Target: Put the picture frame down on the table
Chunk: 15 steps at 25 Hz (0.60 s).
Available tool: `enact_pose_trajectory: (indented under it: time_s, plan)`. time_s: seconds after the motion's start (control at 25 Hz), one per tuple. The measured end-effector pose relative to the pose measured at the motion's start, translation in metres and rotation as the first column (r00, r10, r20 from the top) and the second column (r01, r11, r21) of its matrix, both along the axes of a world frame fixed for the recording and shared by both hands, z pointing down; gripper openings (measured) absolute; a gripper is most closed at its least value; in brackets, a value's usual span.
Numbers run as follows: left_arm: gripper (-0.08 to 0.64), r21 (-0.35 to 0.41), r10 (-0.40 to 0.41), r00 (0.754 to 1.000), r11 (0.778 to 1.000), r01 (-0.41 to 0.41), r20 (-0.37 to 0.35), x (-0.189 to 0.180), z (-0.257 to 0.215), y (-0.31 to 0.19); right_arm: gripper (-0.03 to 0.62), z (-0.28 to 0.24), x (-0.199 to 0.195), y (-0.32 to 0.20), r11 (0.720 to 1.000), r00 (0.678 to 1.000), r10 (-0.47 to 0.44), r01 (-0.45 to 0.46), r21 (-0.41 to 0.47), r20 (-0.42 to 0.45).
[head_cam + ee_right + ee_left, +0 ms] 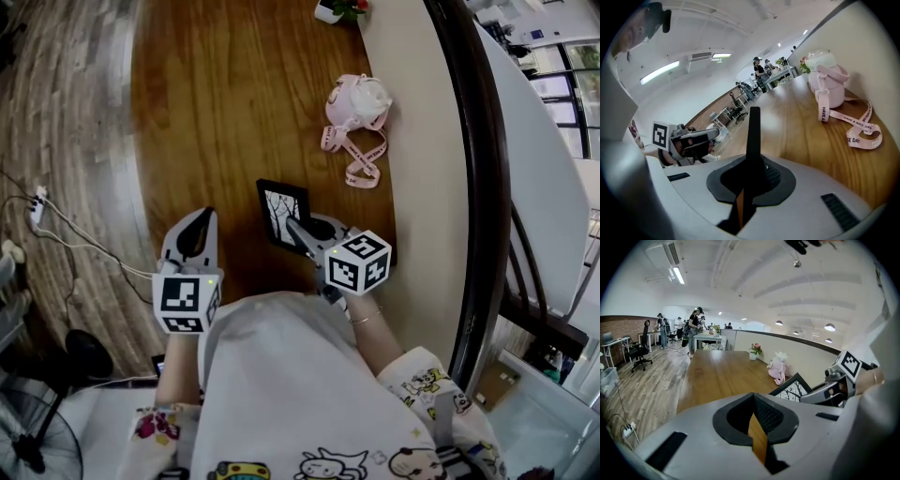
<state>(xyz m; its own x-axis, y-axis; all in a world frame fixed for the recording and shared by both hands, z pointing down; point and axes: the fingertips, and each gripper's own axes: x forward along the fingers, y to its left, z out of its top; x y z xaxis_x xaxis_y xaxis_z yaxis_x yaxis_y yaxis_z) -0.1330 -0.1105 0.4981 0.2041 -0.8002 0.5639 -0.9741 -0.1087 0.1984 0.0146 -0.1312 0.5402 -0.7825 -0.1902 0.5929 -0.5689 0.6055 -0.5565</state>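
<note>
A long wooden table (216, 112) with a warm brown top runs away from the person. A pink bag (356, 101) lies on it near its right edge, its printed strap (361, 159) looped loosely over the wood beside it. A small flower pot (333, 11) stands at the far end.

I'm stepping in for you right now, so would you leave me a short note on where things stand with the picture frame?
Left gripper: jaws together, empty, over the table, left of the frame.
Right gripper: shut on the picture frame, gripping its edge.
Frame: tilted up, not flat, over the near end of the table. Whether its lower edge touches the wood cannot be told. A pink bag lies further along, apart from it.
Done: the frame is in the grip over the table.
Left: lower it onto the table, open the right jaws, withdraw.
</note>
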Motion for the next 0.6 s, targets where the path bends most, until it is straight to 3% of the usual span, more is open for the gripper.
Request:
enact_pose_trajectory:
  time_s: [0.36, 0.6]
  plan:
    - [0.003, -0.020, -0.003, 1.000, 1.000, 0.003, -0.005, -0.007, 0.011, -0.002, 0.021, 0.015, -0.012, 0.003, 0.991, 0.999, 0.005, 0.002, -0.133, 0.052]
    - [0.003, -0.031, 0.002, 1.000, 1.000, -0.003, -0.013, -0.009, 0.018, -0.001, 0.023, 0.029, -0.016, 0.009, 0.987, 0.999, -0.028, 0.030, -0.159, 0.016]
